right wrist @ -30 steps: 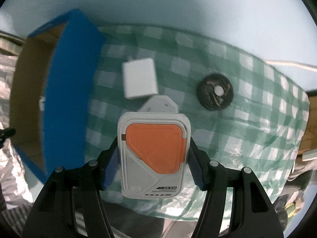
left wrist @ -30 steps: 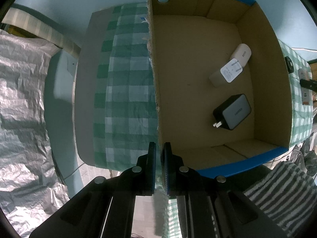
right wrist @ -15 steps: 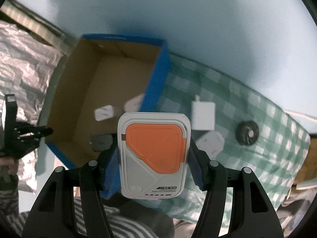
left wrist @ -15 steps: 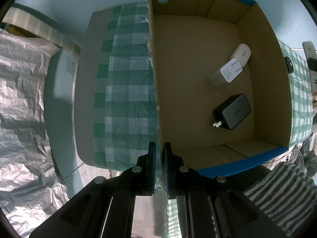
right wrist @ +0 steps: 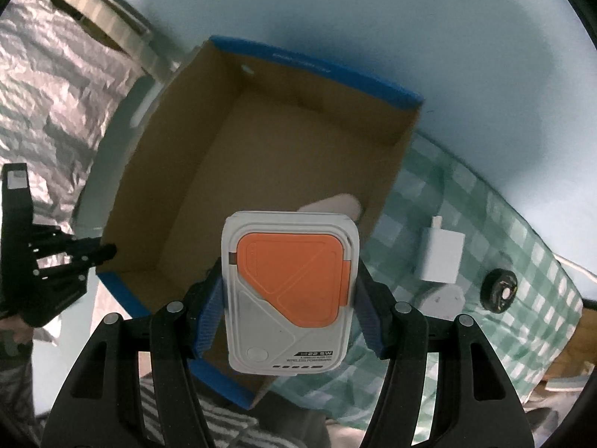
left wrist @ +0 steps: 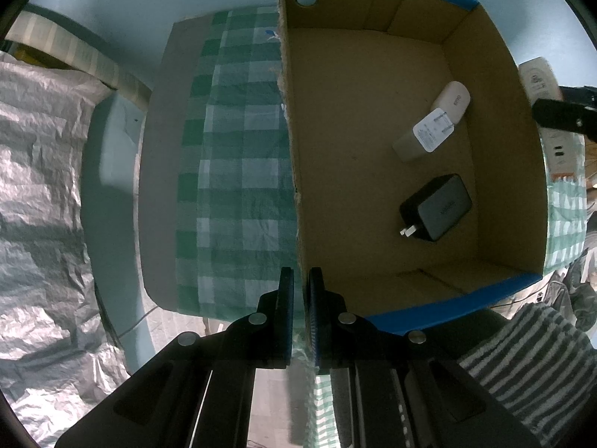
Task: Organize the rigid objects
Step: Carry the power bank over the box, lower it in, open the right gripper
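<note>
Power bank [right wrist: 291, 295] clamped between right gripper [right wrist: 289, 291] fingers — above box [right wrist: 261, 171].

Behind my workspace stands a pale blue wall [right wrist: 410, 30], evenly lit and bare. The tabletop [left wrist: 158, 171] wears a green-and-white checked cloth [left wrist: 238, 171] that leaves a grey strip uncovered along its left edge. To my left, crinkled silver foil sheeting [left wrist: 41, 194] covers a large area and catches dull highlights. A beige striped band [left wrist: 74, 50] runs along the foot of the wall above the foil. Light is soft and cool throughout.
</note>
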